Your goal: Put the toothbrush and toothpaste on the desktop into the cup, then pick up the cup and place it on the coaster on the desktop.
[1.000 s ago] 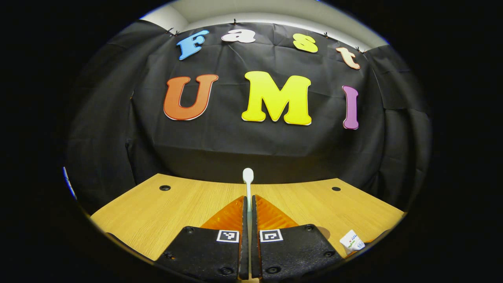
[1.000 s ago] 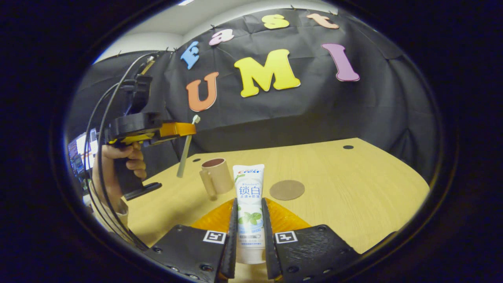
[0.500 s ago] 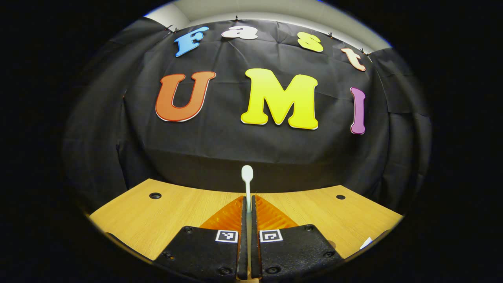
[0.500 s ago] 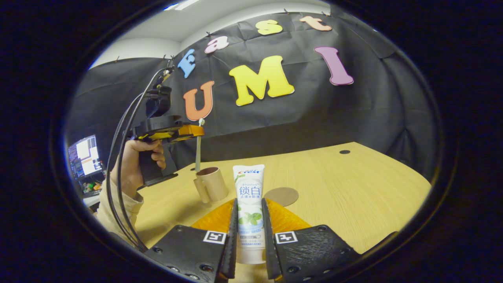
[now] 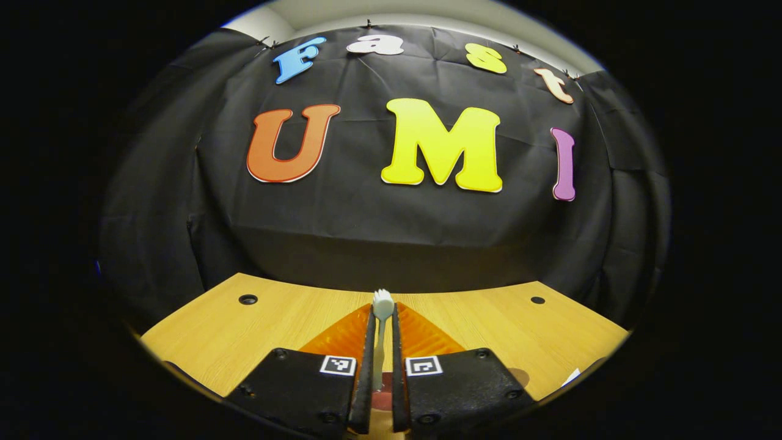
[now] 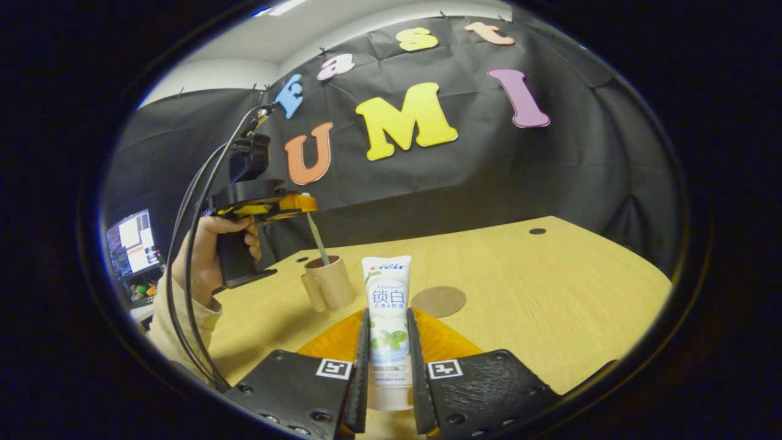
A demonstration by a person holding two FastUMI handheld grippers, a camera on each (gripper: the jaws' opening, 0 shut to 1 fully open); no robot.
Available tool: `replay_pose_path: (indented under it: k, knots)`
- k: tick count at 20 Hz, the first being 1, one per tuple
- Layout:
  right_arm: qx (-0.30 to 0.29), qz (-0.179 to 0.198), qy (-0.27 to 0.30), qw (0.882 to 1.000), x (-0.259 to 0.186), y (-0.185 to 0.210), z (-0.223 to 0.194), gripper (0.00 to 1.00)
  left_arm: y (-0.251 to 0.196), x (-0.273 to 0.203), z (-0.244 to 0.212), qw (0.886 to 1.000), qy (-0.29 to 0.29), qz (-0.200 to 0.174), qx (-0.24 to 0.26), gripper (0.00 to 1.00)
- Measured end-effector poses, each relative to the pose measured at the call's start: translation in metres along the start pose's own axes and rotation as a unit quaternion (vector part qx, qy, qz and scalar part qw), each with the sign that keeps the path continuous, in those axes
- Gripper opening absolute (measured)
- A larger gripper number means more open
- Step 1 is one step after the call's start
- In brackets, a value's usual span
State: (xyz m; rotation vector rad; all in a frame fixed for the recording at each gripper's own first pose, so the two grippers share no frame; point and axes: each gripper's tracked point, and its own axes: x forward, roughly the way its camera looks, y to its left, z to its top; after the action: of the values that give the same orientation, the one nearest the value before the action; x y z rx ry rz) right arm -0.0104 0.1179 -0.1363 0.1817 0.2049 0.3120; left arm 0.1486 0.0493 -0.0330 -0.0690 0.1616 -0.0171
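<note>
My left gripper [image 5: 382, 308] hangs over the tan cup [image 6: 330, 284], its jaws slightly parted around the white toothbrush [image 5: 383, 300]. Seen from the right gripper view, the toothbrush [image 6: 317, 238] leans from the left gripper [image 6: 307, 205] down into the cup, its lower end inside. The cup's dark inside [image 5: 382, 400] shows below the left fingers. My right gripper [image 6: 388, 321] is shut on an upright white toothpaste tube [image 6: 387, 305], held above the table in front of the cup. A round brown coaster [image 6: 438, 301] lies flat to the right of the cup.
The wooden table [image 6: 550, 287] has small cable holes [image 6: 537, 231] near its far edge. A hand [image 6: 208, 256] holds the left gripper, with black cables [image 6: 183, 275] hanging from it. A lit monitor [image 6: 131, 241] stands beyond the table's left side.
The left fingers have parted and the toothbrush has slid down into the cup, now leaning. The right gripper holds the toothpaste almost still.
</note>
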Motion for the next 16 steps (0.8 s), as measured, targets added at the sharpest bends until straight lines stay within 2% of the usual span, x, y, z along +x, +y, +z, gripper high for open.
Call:
replay_pose_path:
  k: [1, 2, 3, 4, 5, 6, 7, 8, 13, 16]
  knots:
    - [-0.002, -0.001, -0.001, 1.000, -0.001, 0.001, 0.000, 0.30, 0.000, -0.002, -0.001, 1.000, 0.005, 0.005, 0.007, 0.23]
    - [-0.003, -0.001, -0.002, 1.000, -0.001, 0.002, 0.001, 0.30, 0.001, -0.003, -0.002, 1.000, 0.009, 0.013, 0.014, 0.46]
    - [-0.003, -0.001, -0.003, 1.000, -0.001, 0.001, 0.001, 0.29, 0.004, -0.004, -0.005, 1.000, 0.013, 0.019, 0.018, 0.45]
    - [-0.005, -0.002, -0.003, 1.000, -0.001, 0.001, 0.001, 0.30, 0.005, -0.005, -0.005, 1.000, 0.015, 0.021, 0.017, 0.64]
    - [-0.006, -0.003, -0.004, 1.000, -0.001, 0.001, 0.002, 0.31, 0.004, -0.006, -0.006, 1.000, 0.017, 0.019, 0.014, 0.73]
    - [-0.007, -0.004, -0.005, 1.000, -0.001, 0.001, 0.002, 0.31, 0.001, -0.008, -0.006, 1.000, 0.017, 0.014, 0.009, 0.88]
    - [-0.007, -0.003, -0.004, 1.000, -0.001, 0.002, 0.003, 0.30, -0.001, -0.007, -0.008, 1.000, 0.018, 0.012, 0.004, 0.97]
    - [-0.007, -0.002, -0.004, 1.000, -0.002, 0.003, 0.003, 0.30, 0.001, -0.011, -0.008, 1.000, 0.019, 0.011, 0.004, 1.00]
    - [-0.016, -0.002, -0.027, 1.000, -0.007, 0.009, 0.024, 0.30, 0.005, -0.036, -0.006, 1.000, 0.012, -0.002, -0.028, 1.00]
    - [-0.019, -0.001, -0.053, 0.998, 0.019, 0.021, 0.060, 0.30, 0.008, -0.049, -0.006, 0.999, 0.001, -0.005, -0.032, 0.99]
